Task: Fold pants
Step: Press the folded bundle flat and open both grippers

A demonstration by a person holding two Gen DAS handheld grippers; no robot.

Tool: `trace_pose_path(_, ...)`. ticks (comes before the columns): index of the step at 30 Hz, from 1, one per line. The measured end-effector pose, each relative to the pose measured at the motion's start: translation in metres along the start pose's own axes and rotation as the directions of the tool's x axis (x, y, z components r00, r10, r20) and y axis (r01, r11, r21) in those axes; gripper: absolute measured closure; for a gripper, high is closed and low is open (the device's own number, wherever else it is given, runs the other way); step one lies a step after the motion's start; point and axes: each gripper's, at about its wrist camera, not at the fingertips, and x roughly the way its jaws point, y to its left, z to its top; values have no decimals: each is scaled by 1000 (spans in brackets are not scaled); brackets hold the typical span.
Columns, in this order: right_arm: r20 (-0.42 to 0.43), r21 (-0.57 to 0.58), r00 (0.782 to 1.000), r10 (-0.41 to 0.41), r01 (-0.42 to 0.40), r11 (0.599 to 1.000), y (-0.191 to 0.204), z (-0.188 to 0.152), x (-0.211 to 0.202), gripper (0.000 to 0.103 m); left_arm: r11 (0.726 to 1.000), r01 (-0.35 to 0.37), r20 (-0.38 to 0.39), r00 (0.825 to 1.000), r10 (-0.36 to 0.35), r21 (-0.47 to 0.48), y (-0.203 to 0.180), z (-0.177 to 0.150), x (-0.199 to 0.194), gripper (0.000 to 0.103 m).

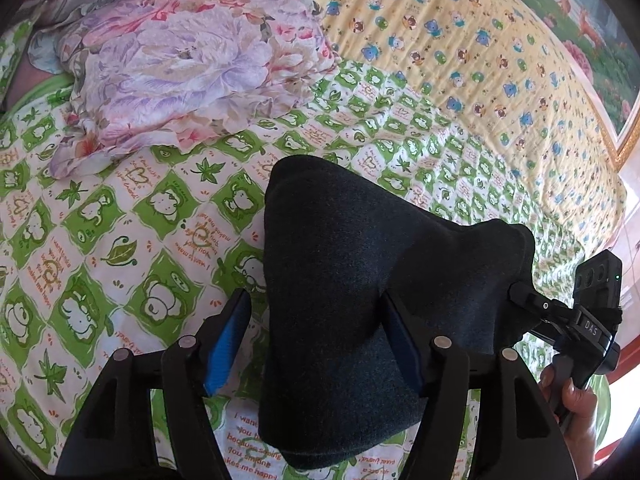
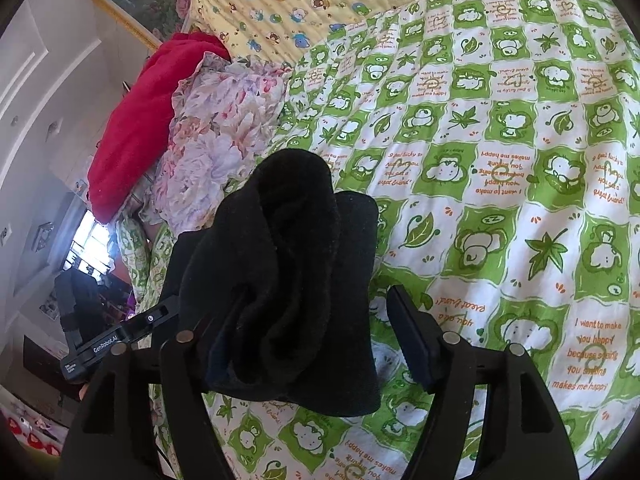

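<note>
"GenRobot.AI" on left gripper point(image 2: 172, 316), "DAS" on right gripper point(image 1: 516, 294), both beside pants point(image 1: 360, 300)

both the left gripper point(image 1: 316, 344) and right gripper point(image 2: 312, 336) gape wide.

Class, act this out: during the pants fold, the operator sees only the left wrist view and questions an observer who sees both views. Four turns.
Operator: Is the right gripper clamped on the pants?
Observer: No. The right gripper stands wide open, and the pants hang bunched over the finger on the picture's left.
Operator: And its other finger?
Observer: That finger is bare, with no cloth on it, above the green checked quilt.
</note>
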Motion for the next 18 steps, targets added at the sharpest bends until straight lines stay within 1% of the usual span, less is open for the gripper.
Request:
trace_pose_path(2, 6, -8, 1000, 0, 0, 1000, 6, 1, -6, 30, 1000, -10, 8, 1000, 10, 0, 0, 0, -7, 32)
trace_pose_path(4, 30, -27, 1000, 3, -2, 1000, 15, 1, -15, 19, 1000, -10, 21, 1000, 10, 2, -1, -2, -15, 28)
trace_pose_path(7, 83, -86, 996, 8, 0, 996, 32, 0, -32, 13, 999, -29, 48, 998, 28, 22, -5, -6, -28, 23)
trace_pose_path(8, 97, -107, 995, 6, 4, 994, 38, -2, -38, 12, 999, -41, 55, 998, 39, 30, -7, -7, -32, 23)
trace_pose_path(10, 119, -153, 993, 5, 13, 988, 50, -6, -48, 7, 997, -55, 67, 996, 51, 55, -13, -12, -39, 22)
trace_pose_path(12, 135, -205, 991, 7, 21, 979, 61, -13, -56, 5, 993, -80, 76, 994, 74, 85, -18, -18, -45, 21)
trace_pose_path(16, 155, -316, 987, -37, 85, 945, 83, -29, -66, 3, 982, -124, 95, 989, 112, 140, -27, -29, -53, 20)
trace_pose_path(18, 156, -361, 987, -48, 102, 927, 90, -37, -68, 2, 976, -144, 100, 987, 129, 161, -29, -34, -56, 20)
